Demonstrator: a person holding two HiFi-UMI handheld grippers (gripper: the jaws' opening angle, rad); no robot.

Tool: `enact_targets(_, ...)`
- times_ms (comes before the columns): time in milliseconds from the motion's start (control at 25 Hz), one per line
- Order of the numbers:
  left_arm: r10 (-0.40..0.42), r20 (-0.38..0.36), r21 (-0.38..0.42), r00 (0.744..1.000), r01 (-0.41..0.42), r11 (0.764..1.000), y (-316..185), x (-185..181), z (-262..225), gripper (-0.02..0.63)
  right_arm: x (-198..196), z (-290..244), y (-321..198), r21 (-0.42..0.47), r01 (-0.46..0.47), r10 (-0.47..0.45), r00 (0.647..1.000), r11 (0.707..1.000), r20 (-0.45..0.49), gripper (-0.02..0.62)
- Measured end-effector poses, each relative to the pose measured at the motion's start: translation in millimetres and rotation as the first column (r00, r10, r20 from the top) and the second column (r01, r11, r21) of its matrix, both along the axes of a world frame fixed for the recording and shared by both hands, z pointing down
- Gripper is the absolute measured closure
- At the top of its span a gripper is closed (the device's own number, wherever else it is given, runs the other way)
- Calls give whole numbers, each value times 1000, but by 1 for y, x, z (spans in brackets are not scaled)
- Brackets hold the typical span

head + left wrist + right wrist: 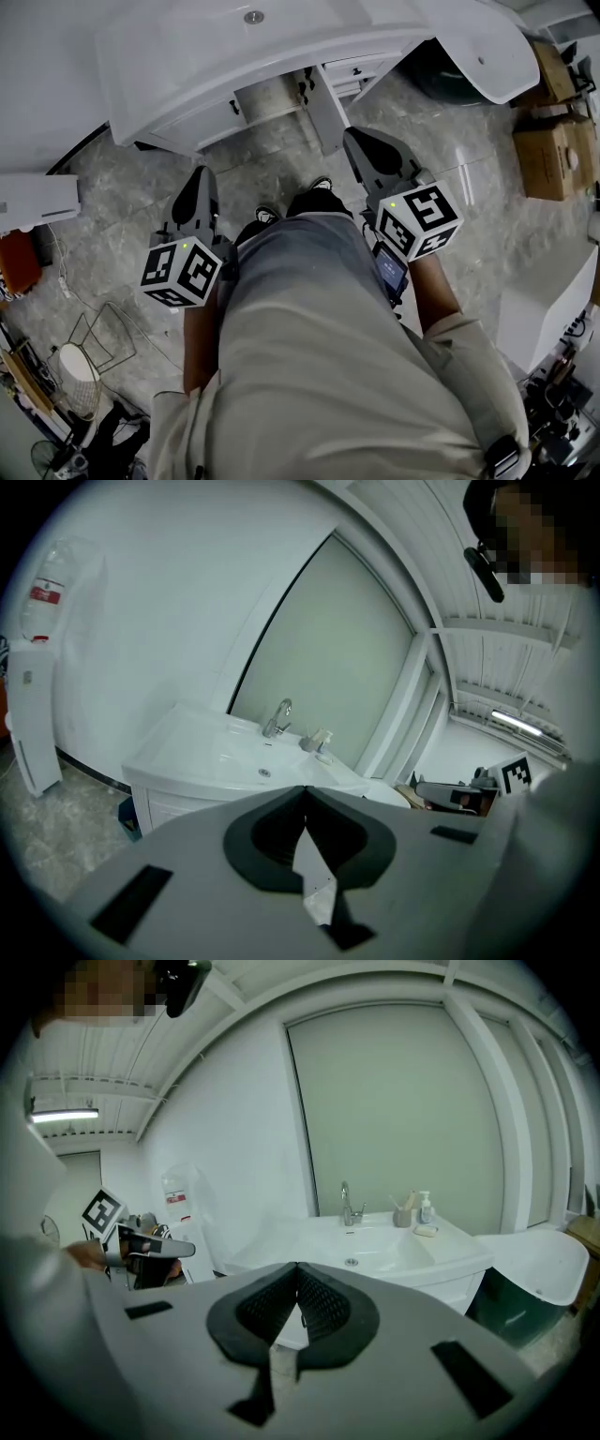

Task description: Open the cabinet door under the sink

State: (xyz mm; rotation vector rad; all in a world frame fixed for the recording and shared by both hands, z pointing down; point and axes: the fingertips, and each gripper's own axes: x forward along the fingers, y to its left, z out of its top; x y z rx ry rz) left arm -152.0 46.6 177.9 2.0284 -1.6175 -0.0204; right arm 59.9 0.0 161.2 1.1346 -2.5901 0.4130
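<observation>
A grey stone floor [281,178] lies under us, and a white sink [253,37] fills the top centre of the head view, with cardboard boxes [553,141] at the upper right. Below the basin, the cabinet door [325,112] shows as a pale panel jutting toward us from the cabinet front. From this steep angle we think it is swung out, though we cannot be sure. The left gripper [199,178] sits at the left middle of the frame, below and left of the door and well apart from it. The right gripper [364,141] is right of centre, its tip just beside the panel's lower end and not plainly touching it. In both gripper views we see the jaws pressed together tip to tip with nothing between them, and the sink and its faucet [349,1204] stand beyond.
</observation>
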Motion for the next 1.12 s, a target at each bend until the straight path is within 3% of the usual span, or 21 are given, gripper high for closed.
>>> enact_targets(160, -11, -16, 7, 1000, 11, 1000, 1, -5, -2, 607, -3, -9, 3, 39, -3, 3, 1000, 999, -8, 584)
enact_targets(560, 4, -18, -18, 1000, -4, 1000, 5, -5, 4, 607, 0, -4, 7, -2, -30, 30, 1000, 1000, 6, 584)
enact_targets(1120, -17, -36, -35, 999, 16, 999, 2, -33, 11, 607, -28, 3, 4, -23, -22, 22, 1000, 999, 0, 584)
